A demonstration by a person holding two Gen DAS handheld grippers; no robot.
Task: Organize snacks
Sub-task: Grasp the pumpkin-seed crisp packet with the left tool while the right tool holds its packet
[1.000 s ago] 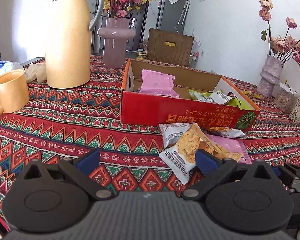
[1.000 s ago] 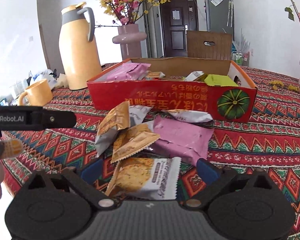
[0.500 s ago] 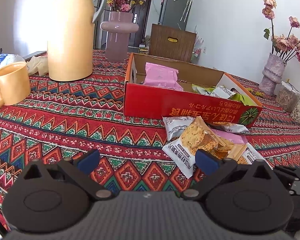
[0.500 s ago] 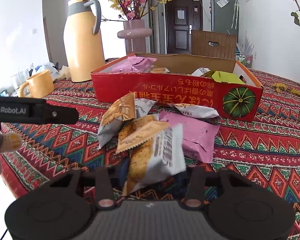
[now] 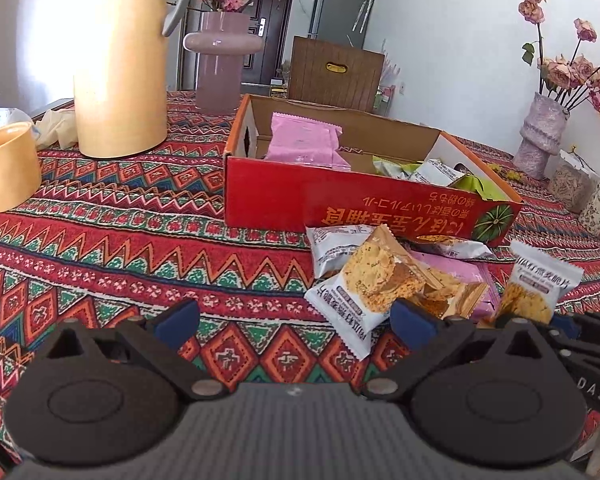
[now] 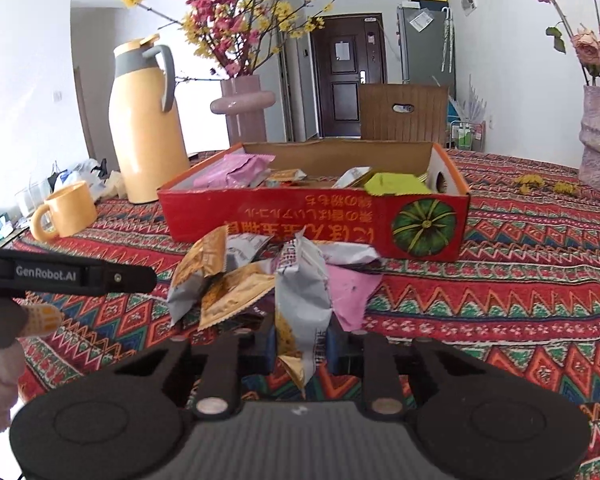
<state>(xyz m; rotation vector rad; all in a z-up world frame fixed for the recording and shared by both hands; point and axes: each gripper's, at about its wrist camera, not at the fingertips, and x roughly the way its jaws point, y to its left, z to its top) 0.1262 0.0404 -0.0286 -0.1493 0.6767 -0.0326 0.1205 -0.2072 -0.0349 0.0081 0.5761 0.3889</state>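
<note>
The job looked partly done: the red box (image 6: 312,220) already held several packets, among them 1 pink packet (image 5: 306,146) standing at its 9 o'clock end, at least 1 green one (image 6: 396,184) toward 3 o'clock, and a few silver and orange ones between, too overlapped to count surely. A loose pile (image 6: 236,280) of packets lay on the patterned tablecloth (image 5: 120,248) just in front of the box, at its 6 o'clock side, so most of the sorting was probably left. In that pile I could make out about 5: 1 pink packet, 1 silver-and-orange packet standing at 9 o'clock, 1 orange one below it, and 2 silver ones against the box wall; more may have been hidden. The right gripper (image 6: 302,346) had just been closing, and its jaws were pinched tight on 1 cracker packet (image 6: 300,304), which stood upright between them, lifted clear of the cloth on the near side of the pile. The next move was likely to carry it over the box wall and drop it in. The left gripper (image 5: 296,314) had its jaws spread wide and held nothing, hovering over the cloth at 9 o'clock of the pile. Also on the table stood 1 yellow jug (image 5: 120,60), 1 yellow mug (image 5: 6,168) and 1 mauve vase (image 5: 222,64).
</note>
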